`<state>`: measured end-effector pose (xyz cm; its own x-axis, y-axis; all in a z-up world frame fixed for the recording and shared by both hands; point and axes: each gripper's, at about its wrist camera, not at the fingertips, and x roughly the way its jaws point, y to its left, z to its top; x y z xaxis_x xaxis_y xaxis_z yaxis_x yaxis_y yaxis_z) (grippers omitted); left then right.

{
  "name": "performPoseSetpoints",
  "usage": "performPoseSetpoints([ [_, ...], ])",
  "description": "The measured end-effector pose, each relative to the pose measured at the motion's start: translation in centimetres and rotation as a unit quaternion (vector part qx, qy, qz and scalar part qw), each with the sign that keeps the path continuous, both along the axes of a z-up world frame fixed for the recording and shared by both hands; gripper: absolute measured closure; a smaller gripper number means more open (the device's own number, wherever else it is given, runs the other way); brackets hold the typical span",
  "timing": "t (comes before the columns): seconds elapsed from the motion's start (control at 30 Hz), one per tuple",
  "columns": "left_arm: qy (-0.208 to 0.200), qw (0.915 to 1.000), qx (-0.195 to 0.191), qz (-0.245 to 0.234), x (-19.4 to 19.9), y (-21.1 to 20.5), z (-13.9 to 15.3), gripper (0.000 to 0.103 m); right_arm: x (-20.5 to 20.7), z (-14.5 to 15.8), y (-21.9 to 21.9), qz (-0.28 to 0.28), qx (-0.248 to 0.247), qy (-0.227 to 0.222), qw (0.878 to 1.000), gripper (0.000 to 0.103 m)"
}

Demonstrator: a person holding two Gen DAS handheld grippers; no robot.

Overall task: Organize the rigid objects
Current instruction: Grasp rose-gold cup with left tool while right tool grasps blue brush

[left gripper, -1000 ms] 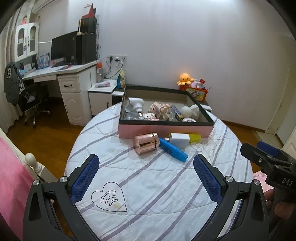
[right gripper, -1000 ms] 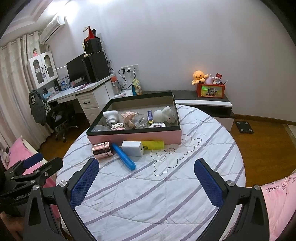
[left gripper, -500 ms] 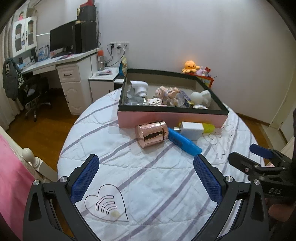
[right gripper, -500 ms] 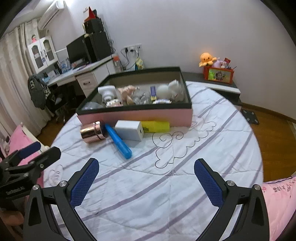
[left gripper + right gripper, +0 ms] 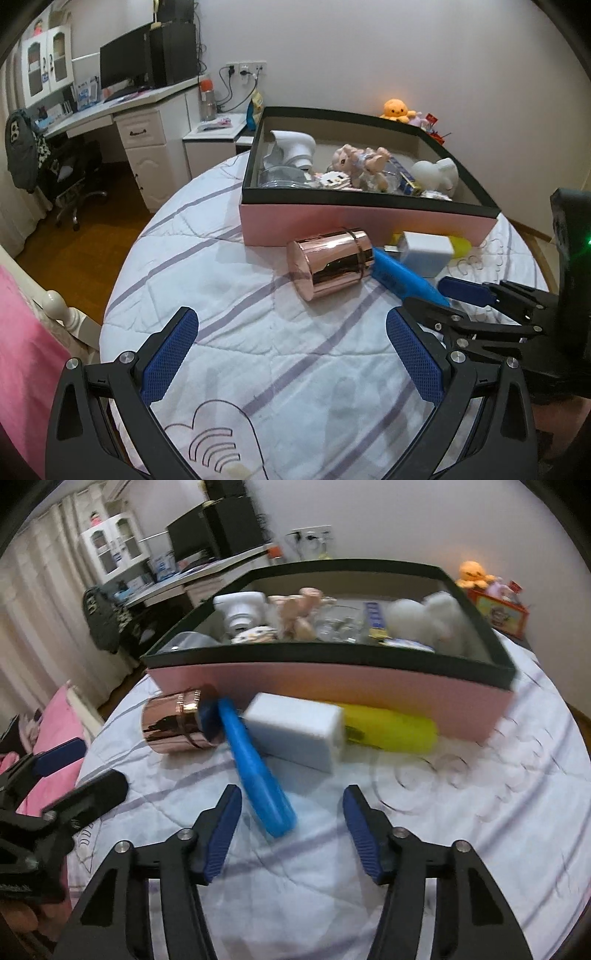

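A rose-gold cylinder (image 5: 332, 264) (image 5: 177, 722), a blue stick-shaped object (image 5: 404, 278) (image 5: 258, 775), a white block (image 5: 426, 253) (image 5: 297, 734) and a yellow tube (image 5: 391, 729) lie on the bed cover in front of a pink box with a black rim (image 5: 365, 223) (image 5: 332, 683). The box holds several small toys. My left gripper (image 5: 291, 354) is open and empty, short of the cylinder. My right gripper (image 5: 291, 827) is open and empty, its fingers either side of the blue object's near end; it also shows in the left wrist view (image 5: 443, 295).
The round bed cover (image 5: 258, 350) has purple stripes and drops off at its edges. A white desk (image 5: 140, 122) with monitor stands at the back left, a pink pillow (image 5: 51, 738) at the left, an orange plush toy (image 5: 399, 109) behind the box.
Both grippers have moved forward and down toward the loose objects. The right gripper's jaws have narrowed and now sit close around the blue object's near end.
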<state>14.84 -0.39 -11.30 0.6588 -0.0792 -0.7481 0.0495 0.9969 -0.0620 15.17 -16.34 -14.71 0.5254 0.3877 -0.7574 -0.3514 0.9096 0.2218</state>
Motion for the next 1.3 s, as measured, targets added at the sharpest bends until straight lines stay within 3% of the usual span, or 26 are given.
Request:
performPoseSetpoints([
  [0.17,0.004,1.0,-0.001,0.005,0.8,0.4,-0.4,0.0,0.8,-0.4,1.4,0.037,0.004,0.002,0.999,0.06],
  [0.2,0.004,1.0,0.001,0.004,0.9,0.3,-0.4,0.0,0.8,-0.4,1.4,0.04,0.003,-0.001,0.999,0.064],
  [0.23,0.003,1.0,0.002,0.003,1.0,0.1,-0.5,0.0,0.9,-0.4,1.4,0.043,0.003,-0.002,0.999,0.078],
  [0.27,0.004,1.0,0.002,0.002,1.1,0.0,-0.5,0.0,0.9,-0.5,1.2,0.047,0.009,0.001,0.999,0.079],
  [0.73,0.003,1.0,0.005,0.0,4.5,-2.2,-1.6,0.0,-0.1,-0.3,-0.9,0.025,0.017,0.001,1.0,0.082],
  [0.77,0.004,1.0,0.005,0.004,4.9,-2.2,-2.0,0.002,-0.1,-0.3,-0.8,0.025,0.016,0.001,1.0,0.082],
  [0.83,0.014,0.9999,-0.005,0.005,5.5,-2.0,-2.7,0.014,-0.1,-0.3,-0.9,0.025,0.017,0.002,1.0,0.081],
  [0.87,0.023,0.9993,-0.027,-0.004,5.8,-1.8,-3.1,0.031,-0.1,-0.2,-0.9,0.024,0.019,0.003,1.0,0.081],
  [0.9,0.023,0.9994,-0.026,-0.001,5.8,-1.7,-3.2,0.037,-0.1,-0.2,-0.9,0.024,0.021,0.003,0.999,0.082],
  [1.07,0.015,0.9988,-0.046,-0.009,5.1,-0.9,-2.8,0.037,-0.5,0.0,-1.6,0.022,0.048,0.011,0.999,0.084],
  [1.3,0.002,0.999,-0.044,-0.014,2.9,0.0,-1.8,0.037,-1.4,0.7,-1.6,0.02,0.063,0.007,0.998,0.085],
])
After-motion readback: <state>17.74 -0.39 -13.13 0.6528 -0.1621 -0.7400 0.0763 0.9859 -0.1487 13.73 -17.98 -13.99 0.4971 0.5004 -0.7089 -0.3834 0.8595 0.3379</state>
